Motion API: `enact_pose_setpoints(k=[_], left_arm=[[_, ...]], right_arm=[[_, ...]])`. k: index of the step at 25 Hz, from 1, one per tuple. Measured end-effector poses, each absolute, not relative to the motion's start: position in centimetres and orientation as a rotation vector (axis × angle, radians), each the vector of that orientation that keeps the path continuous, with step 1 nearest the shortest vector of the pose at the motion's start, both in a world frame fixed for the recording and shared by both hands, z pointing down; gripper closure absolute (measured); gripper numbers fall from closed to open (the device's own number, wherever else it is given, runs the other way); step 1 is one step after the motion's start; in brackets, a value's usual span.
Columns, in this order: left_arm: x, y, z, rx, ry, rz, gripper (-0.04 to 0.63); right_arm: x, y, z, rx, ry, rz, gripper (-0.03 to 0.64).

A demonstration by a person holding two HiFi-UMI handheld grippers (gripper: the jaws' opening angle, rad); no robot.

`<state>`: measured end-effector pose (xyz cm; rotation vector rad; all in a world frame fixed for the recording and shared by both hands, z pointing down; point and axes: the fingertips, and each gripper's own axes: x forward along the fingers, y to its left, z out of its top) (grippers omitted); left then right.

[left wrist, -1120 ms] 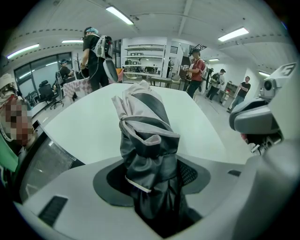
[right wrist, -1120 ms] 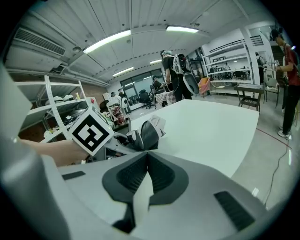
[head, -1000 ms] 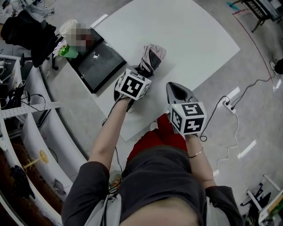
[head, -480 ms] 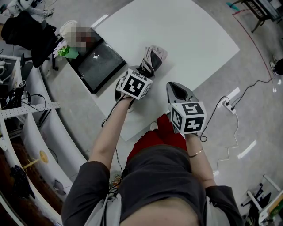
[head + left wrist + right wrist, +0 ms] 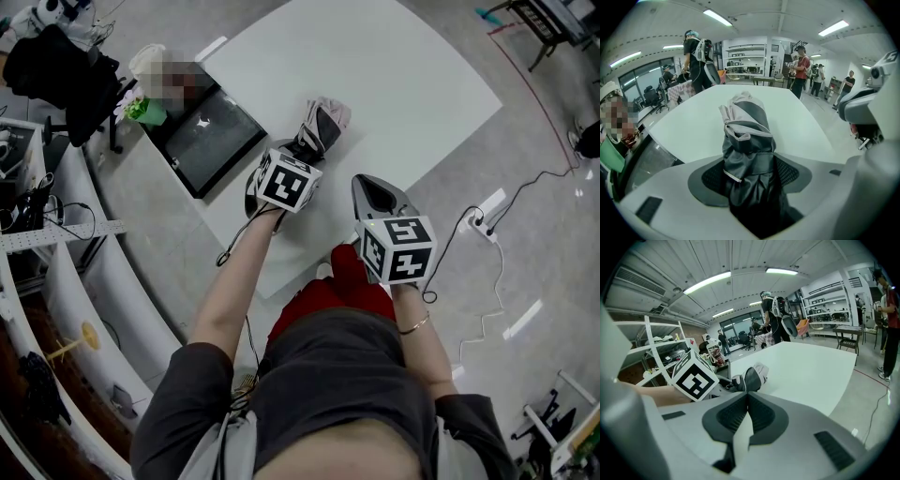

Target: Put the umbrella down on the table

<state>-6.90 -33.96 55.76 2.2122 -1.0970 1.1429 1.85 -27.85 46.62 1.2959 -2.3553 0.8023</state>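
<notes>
Two grippers: our left gripper (image 5: 750,161) is opening its fingers (image 5: 705,180) round the folded grey and black cloth umbrella (image 5: 745,126), lying on the white surface (image 5: 394,84) so we can let go, while our right gripper (image 5: 746,397) waits, fingers closed, empty.

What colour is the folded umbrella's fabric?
Dark grey to black with light grey panels; the umbrella shows best in the left gripper view.
</notes>
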Motion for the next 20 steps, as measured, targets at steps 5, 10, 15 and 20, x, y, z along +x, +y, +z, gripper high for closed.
enact_pose_setpoints(k=[5,10,15,20], left_arm=[[-7.1,-34.0,55.3,2.231,-1.187,1.169,0.325],[-7.4,-33.9,54.7,2.255,-1.268,1.172,0.321],[-7.5,-33.6,53.9,2.278,-1.315,1.117,0.318],[-7.9,-33.0,52.3,2.297,-1.37,1.065,0.318]], right_arm=[[1.9,-27.1,46.5,1.303,-2.352,0.799,0.598],[1.8,-26.3,46.2,1.315,-2.349,0.792,0.598],[2.2,-25.5,46.1,1.33,-2.344,0.79,0.598],[2.3,-25.0,45.8,1.343,-2.35,0.796,0.598]])
